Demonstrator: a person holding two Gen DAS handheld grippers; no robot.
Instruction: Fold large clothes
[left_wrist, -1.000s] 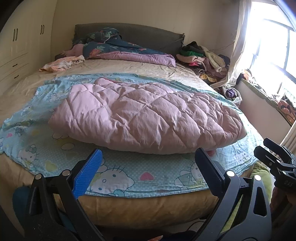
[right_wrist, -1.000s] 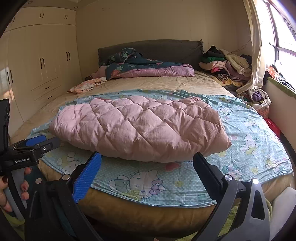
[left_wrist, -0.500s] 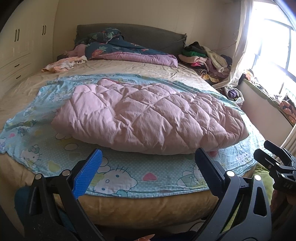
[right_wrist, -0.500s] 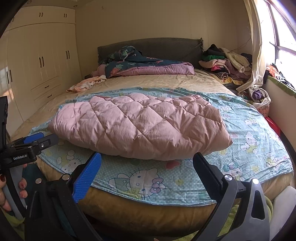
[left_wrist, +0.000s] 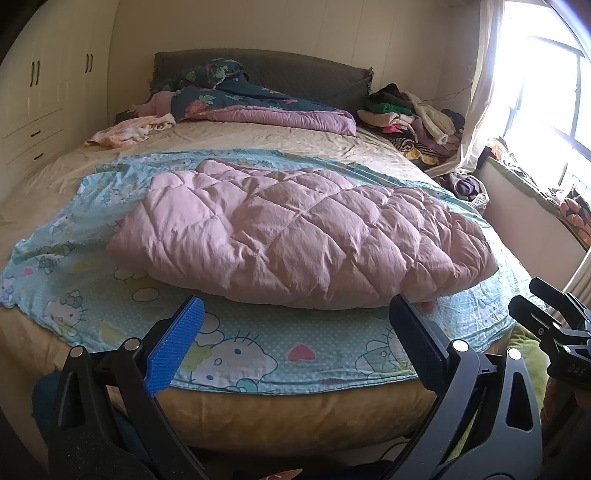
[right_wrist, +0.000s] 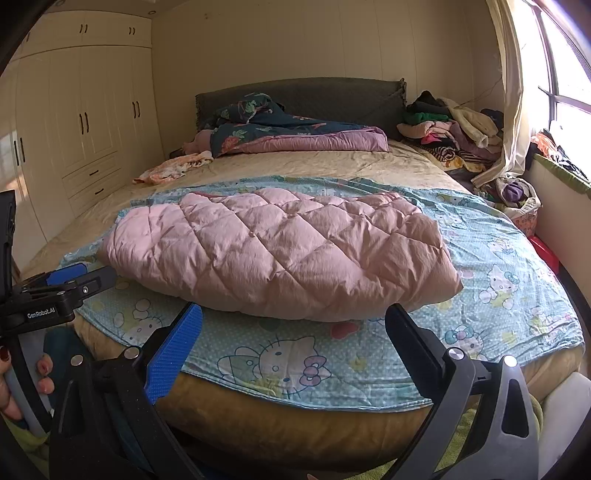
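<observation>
Pink quilted garment (left_wrist: 295, 236) lies across the foot half of the bed (left_wrist: 258, 147), spread on a blue cartoon-print sheet (left_wrist: 236, 343). It reads as a puffy coat or padded piece, already doubled into a long loaf shape; I cannot make out sleeves or collar. Near edge sits a little back from the sheet's front hem.

Left claw (left_wrist: 295, 339): fingers wide apart, empty, hanging off the foot of the bed, aimed at the garment's near edge. Right claw (right_wrist: 293, 341): likewise spread, empty, same stand-off, no contact with cloth.

Each claw shows at the margin of the other's view.

Step in hand, as I judge it: approach before a grasp, fold not finished. Next move calls for both claws to go forward over the sheet and pinch the garment's near edge, or its two ends, without catching the sheet beneath.

Beyond: dark floral duvet (right_wrist: 288, 136) at the headboard, clothes pile (right_wrist: 450, 125) by the window.
</observation>
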